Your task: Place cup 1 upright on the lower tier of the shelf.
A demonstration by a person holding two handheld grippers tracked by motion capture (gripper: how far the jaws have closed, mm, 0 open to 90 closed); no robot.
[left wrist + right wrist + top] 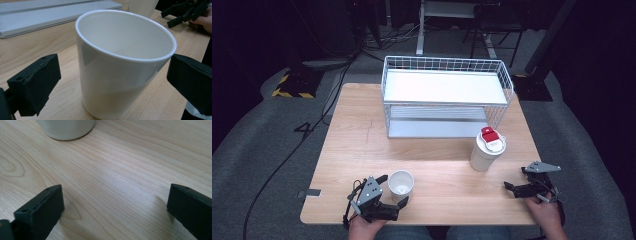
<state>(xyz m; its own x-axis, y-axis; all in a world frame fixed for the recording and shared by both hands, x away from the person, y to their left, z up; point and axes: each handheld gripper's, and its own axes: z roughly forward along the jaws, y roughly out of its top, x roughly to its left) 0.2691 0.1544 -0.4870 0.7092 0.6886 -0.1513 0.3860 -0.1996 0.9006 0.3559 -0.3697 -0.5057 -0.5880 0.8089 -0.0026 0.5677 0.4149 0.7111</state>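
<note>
A white open cup (pixel 401 184) stands upright near the table's front edge. My left gripper (pixel 393 190) is open around it, one jaw on each side. In the left gripper view the cup (pixel 120 65) sits between the black jaws of the left gripper (pixel 112 82); a gap shows at the left jaw, and the right jaw lies close by the rim. A white tumbler with a red lid (pixel 486 149) stands to the right of centre. My right gripper (pixel 516 178) rests open at the front right, a little short of the tumbler's base (pixel 66 128), with bare wood between its jaws (pixel 115 205).
A white wire rack (pixel 446 95) with an upper shelf and a lower tray stands at the back middle of the wooden table (pixel 357 140). Its lower tray (pixel 50 15) shows behind the cup. Cables run over the grey floor (pixel 272 165) to the left.
</note>
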